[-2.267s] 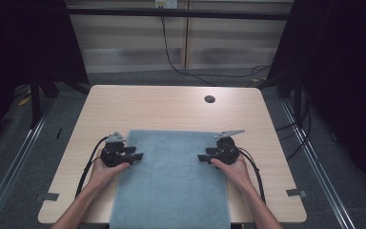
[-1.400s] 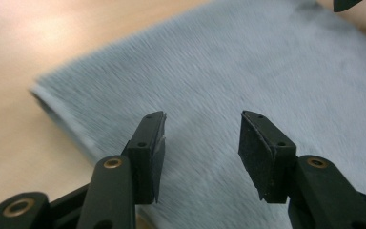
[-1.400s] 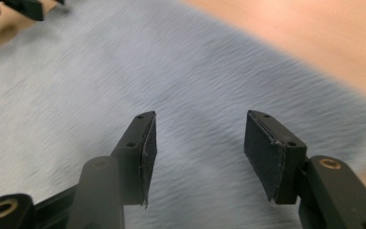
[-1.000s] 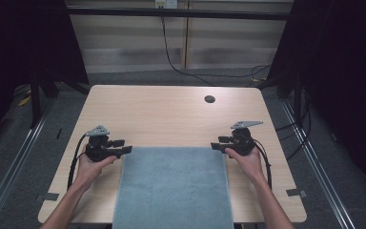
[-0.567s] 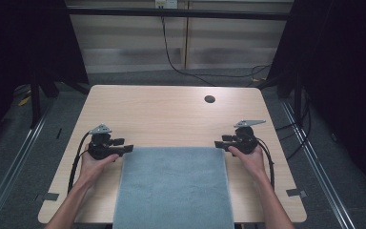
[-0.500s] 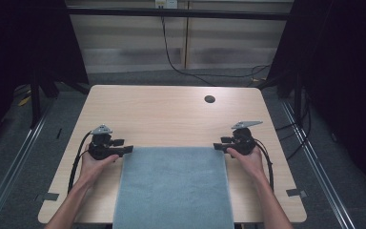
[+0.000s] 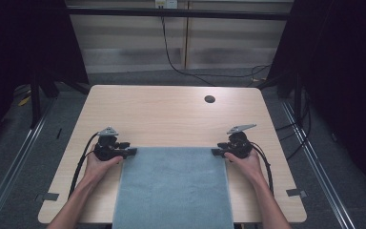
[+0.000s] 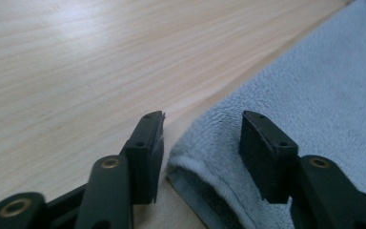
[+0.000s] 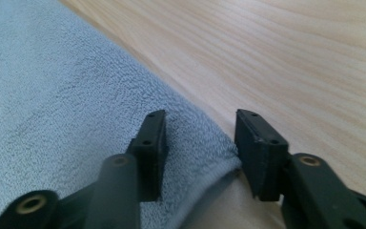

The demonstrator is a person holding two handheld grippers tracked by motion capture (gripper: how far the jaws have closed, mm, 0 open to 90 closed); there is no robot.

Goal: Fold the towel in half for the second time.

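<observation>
The left tongs [image 7: 129,152] and right tongs [image 7: 215,152] rest low on a pale wooden bench [image 7: 171,114], one at each far corner of a grey-blue towel [image 7: 174,188]. Both sets of jaws stand apart, each straddling its towel corner without pinching it. The towel lies flat, reaching from mid-bench to the near edge. A small dark hole [image 7: 209,99] sits toward the far right.

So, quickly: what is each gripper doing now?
Left gripper: open, at a towel corner, holding nothing.
Right gripper: open, at the other corner, holding nothing.
</observation>
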